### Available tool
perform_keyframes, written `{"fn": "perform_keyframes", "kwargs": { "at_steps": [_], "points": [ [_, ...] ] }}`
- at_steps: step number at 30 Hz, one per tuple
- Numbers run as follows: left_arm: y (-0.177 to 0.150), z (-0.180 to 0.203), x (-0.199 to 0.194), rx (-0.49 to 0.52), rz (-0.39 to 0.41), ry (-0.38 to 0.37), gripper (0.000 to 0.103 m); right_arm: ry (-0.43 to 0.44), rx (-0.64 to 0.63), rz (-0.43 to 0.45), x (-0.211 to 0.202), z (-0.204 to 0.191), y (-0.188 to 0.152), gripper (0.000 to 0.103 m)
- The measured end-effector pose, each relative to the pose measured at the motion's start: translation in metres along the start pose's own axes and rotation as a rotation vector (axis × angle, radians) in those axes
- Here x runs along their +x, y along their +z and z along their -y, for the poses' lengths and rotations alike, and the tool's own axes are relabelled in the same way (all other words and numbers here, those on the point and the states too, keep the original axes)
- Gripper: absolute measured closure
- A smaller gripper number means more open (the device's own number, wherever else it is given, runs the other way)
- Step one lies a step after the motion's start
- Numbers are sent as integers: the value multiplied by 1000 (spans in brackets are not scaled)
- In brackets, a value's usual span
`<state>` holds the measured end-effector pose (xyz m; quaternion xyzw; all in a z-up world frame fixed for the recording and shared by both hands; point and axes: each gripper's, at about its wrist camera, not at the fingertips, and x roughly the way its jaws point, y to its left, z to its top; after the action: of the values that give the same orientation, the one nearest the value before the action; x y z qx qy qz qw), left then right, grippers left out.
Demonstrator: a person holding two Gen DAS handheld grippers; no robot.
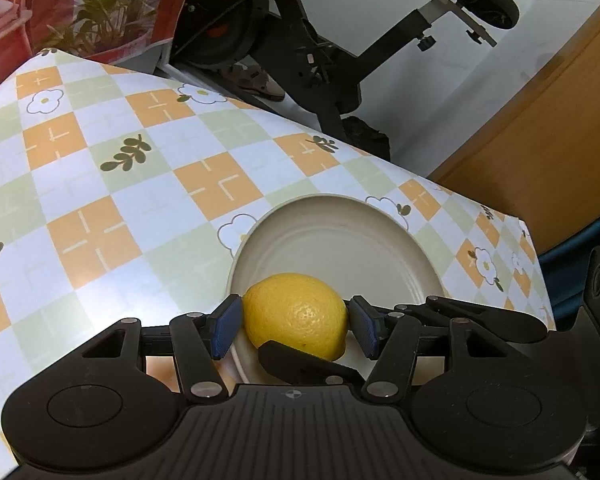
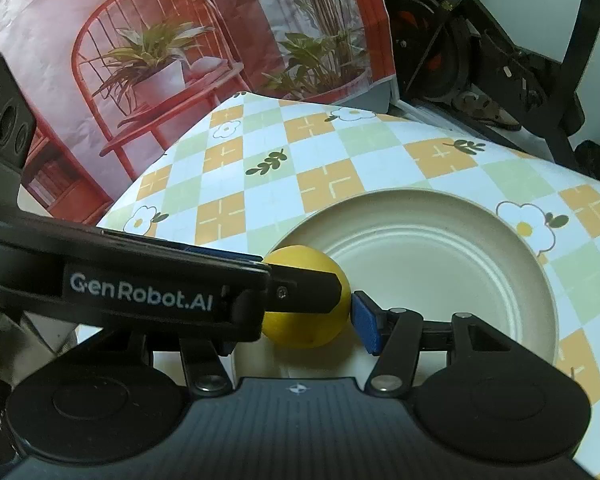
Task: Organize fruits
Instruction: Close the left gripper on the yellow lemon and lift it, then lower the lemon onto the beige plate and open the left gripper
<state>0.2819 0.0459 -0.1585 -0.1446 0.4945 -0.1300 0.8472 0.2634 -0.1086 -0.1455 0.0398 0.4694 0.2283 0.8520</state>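
Note:
A yellow lemon (image 1: 296, 312) sits between the blue pads of my left gripper (image 1: 294, 328), which is shut on it over the near left rim of a cream plate (image 1: 340, 240). In the right wrist view the same lemon (image 2: 312, 330) lies in my right gripper (image 2: 300, 332). Its right pad (image 2: 364, 324) presses the fruit, and its left pad is hidden behind the left gripper's finger (image 2: 308, 288). A black finger (image 1: 300, 360) of the right gripper crosses under the lemon. I cannot tell whether the lemon touches the plate (image 2: 440, 272).
The table wears a checked cloth (image 1: 100, 200) in orange, green and white with flowers. Its far edge drops off toward an exercise bike (image 1: 340, 72) and a wooden panel (image 1: 540, 140). A red poster with potted plants (image 2: 140, 60) stands behind the table's left corner.

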Motion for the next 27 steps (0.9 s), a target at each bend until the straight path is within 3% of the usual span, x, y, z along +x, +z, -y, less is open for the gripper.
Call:
{"fn": "perform_keyframes", "kwargs": {
  "at_steps": [9,13,27],
  "points": [
    [-2,3,-3,14,21,23,42,-11,14,8,2,-4,-1,43],
    [-2,3,-9,9,29,35,43,-40,-3,9,-7,-5,-2,36],
    [-16,20,-54,92,99,9,43,-6,14,163,-103,21,-34,35]
  ]
}}
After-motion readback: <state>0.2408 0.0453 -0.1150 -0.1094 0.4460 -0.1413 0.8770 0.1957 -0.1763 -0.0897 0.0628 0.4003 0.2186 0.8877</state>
